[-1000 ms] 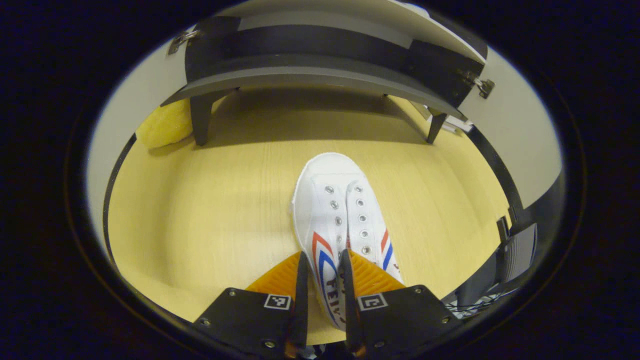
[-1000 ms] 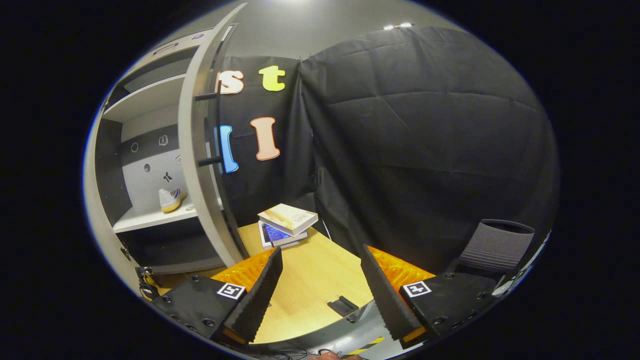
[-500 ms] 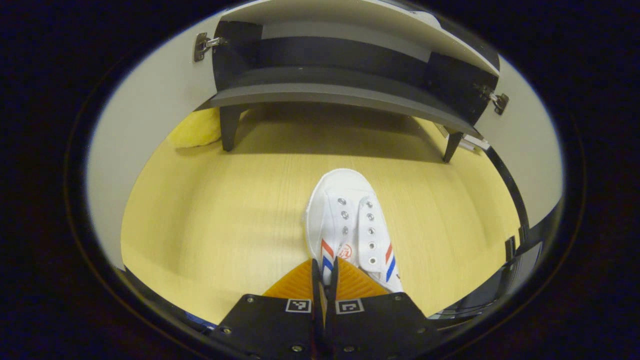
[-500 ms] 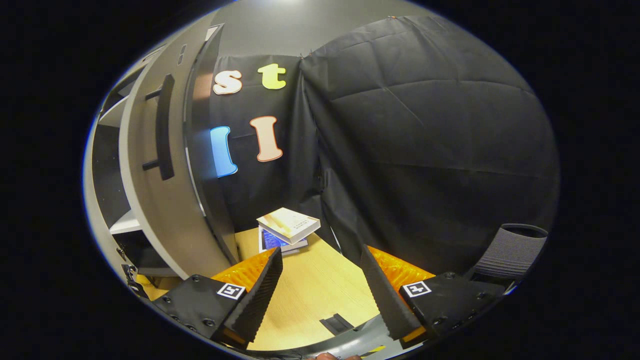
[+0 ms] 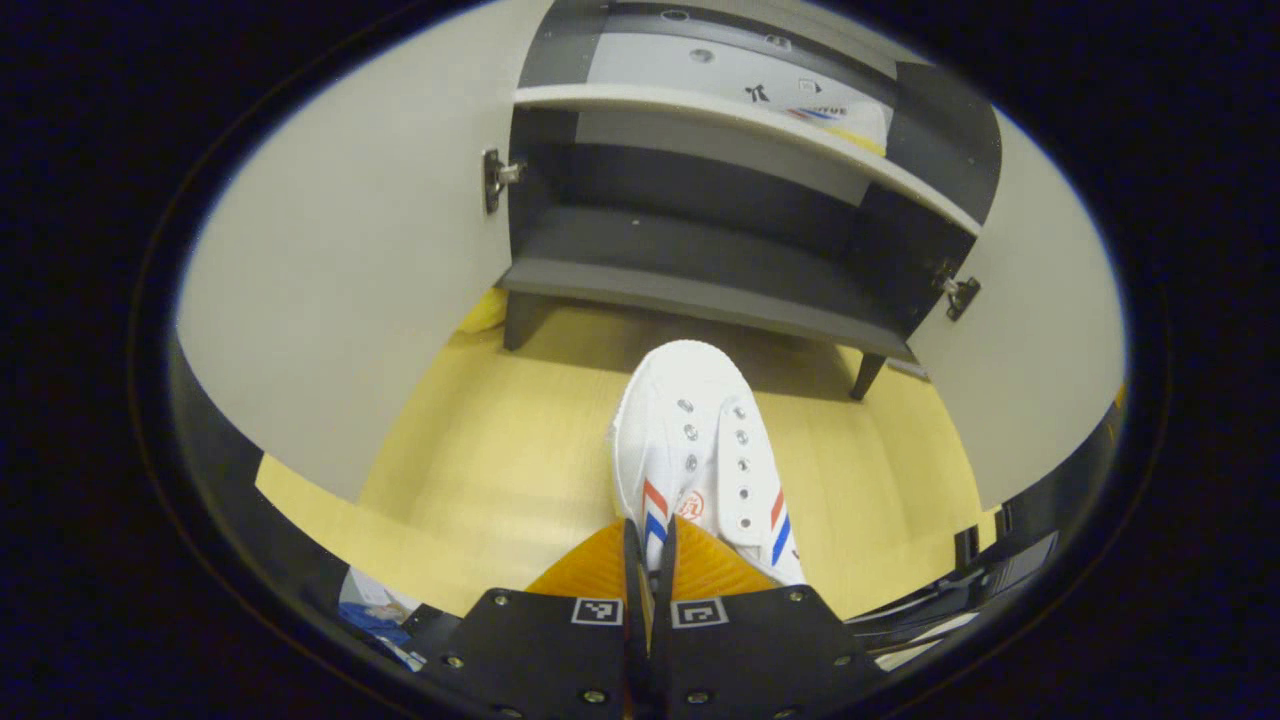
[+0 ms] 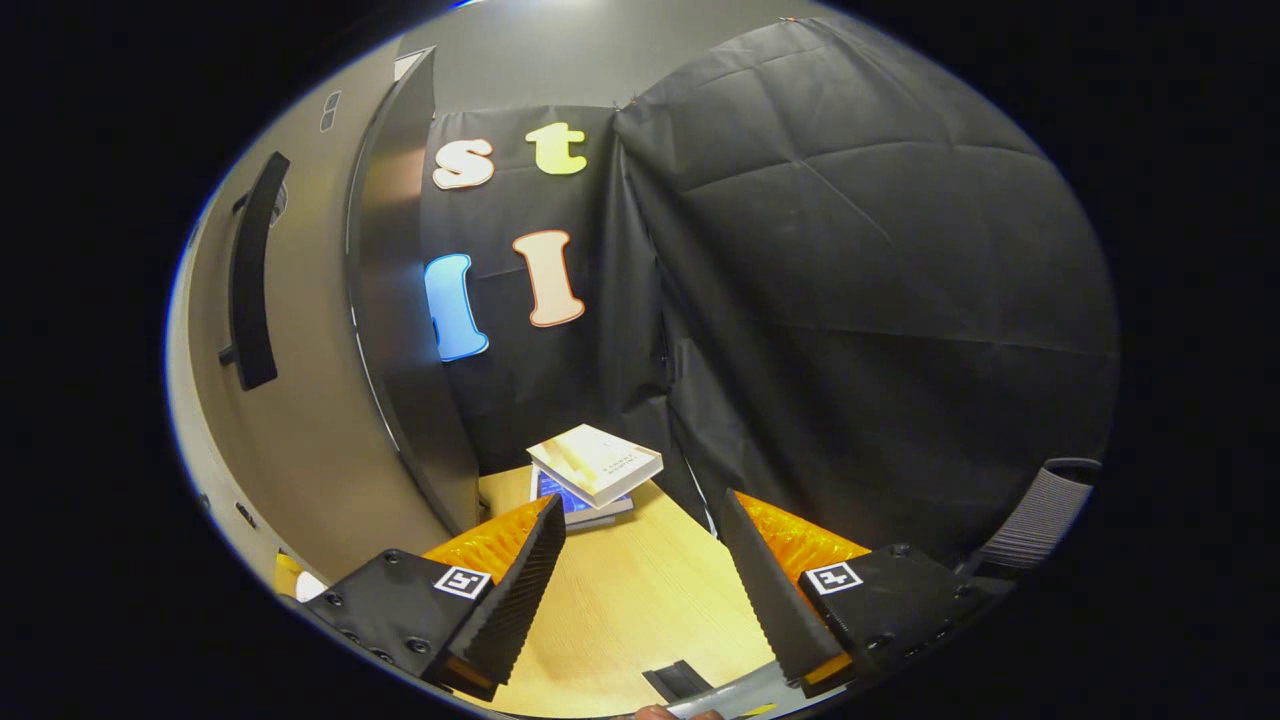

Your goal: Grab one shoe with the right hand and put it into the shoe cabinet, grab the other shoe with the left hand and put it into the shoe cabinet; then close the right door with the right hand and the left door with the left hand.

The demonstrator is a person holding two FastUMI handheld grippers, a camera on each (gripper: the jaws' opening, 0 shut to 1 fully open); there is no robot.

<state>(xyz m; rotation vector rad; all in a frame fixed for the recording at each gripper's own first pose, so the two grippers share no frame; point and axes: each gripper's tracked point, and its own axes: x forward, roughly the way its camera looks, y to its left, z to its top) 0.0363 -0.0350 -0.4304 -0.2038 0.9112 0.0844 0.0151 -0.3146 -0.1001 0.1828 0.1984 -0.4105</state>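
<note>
A white shoe [image 5: 700,440] with red and blue stripes hangs toe-forward above the wooden floor in the left gripper view. My left gripper [image 5: 649,545] is shut on its side wall near the heel. Ahead stands the shoe cabinet [image 5: 700,260] with both doors swung wide. The other shoe [image 5: 835,118] lies on its upper white shelf, at the right. In the right gripper view my right gripper [image 6: 640,555] is open and holds nothing. It sits to the right of the cabinet's right door [image 6: 300,400], whose outer face carries a dark handle [image 6: 255,270].
The left door [image 5: 350,270] and right door [image 5: 1030,340] flank the cabinet opening. A stack of books [image 6: 595,470] lies on the wooden floor by the black cloth wall. A ribbed dark bin [image 6: 1040,510] stands at the right edge.
The left gripper closed on the shoe, lifted it and tilted up, so the cabinet's upper shelf came into sight. The right gripper swung round the right door, now facing its outer side.
</note>
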